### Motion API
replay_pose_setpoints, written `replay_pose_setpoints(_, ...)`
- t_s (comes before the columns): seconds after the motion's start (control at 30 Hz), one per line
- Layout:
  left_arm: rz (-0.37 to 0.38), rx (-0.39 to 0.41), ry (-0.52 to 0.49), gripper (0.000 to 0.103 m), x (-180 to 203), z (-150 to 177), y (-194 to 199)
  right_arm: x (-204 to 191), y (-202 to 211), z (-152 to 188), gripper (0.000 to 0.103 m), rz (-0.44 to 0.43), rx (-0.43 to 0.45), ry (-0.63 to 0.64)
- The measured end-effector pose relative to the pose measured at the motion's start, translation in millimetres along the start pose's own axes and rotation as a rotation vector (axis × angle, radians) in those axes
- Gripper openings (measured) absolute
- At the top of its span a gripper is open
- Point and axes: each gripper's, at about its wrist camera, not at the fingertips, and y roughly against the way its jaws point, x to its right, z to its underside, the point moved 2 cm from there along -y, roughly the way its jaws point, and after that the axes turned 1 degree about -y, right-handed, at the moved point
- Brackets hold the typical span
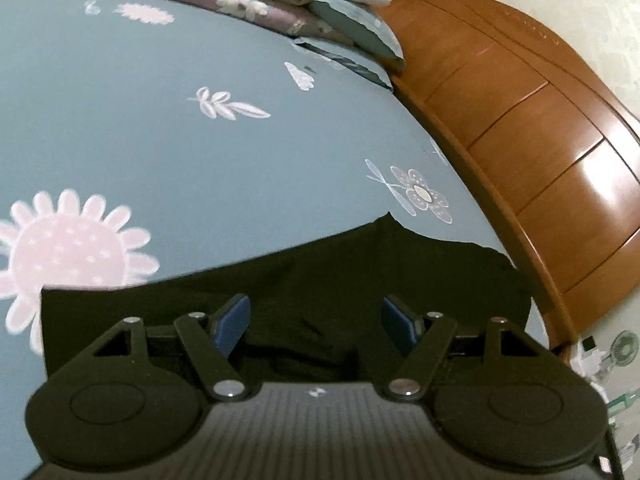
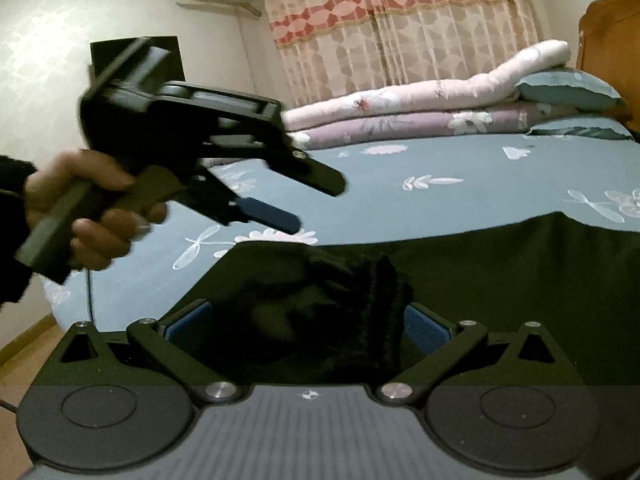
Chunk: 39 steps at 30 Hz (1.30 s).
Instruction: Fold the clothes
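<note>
One black garment, two pillows, two quilts

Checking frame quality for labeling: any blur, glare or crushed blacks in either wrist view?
Left wrist: fisheye bends the headboard, with glare on its panels; the black garment is crushed dark, no folds readable. Right wrist: the left gripper and the hand are motion-blurred; the garment bunch between the right gripper fingers is near featureless.

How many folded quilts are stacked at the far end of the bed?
2. A pale pink quilt lies on top, and a purple flowered quilt sits directly beneath it on the blue bedsheet, beside the teal pillows. More could be hidden behind them.
</note>
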Motion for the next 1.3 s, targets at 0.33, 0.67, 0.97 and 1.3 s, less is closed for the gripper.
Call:
replay_pose_setpoints(0.33,-0.056,-0.03,0.067,0.073,-30.5,0.6,-41.6,10.8,-9.0,-3.0,0.103,0.033,-0.029,-0.016)
replay_pose_setpoints(0.67,-0.11,0.058,0.043,0.073,-24.8,0.9,16.2,13.2,-3.9,-1.0,0.103,0.043,-0.014,-0.043)
replay_pose_setpoints(0.97,-0.176,0.056,0.16,0.073,-63.4,5.2,-5.4,18.5,-6.2,-1.3,0.103,0.065,-0.025,-0.05)
replay_pose_setpoints(1.3,-0.25,0.085,0.143,0.073,-73.6,4.9,17.7,21.2,-7.6,0.1,0.103,0.068,-0.031,-0.064)
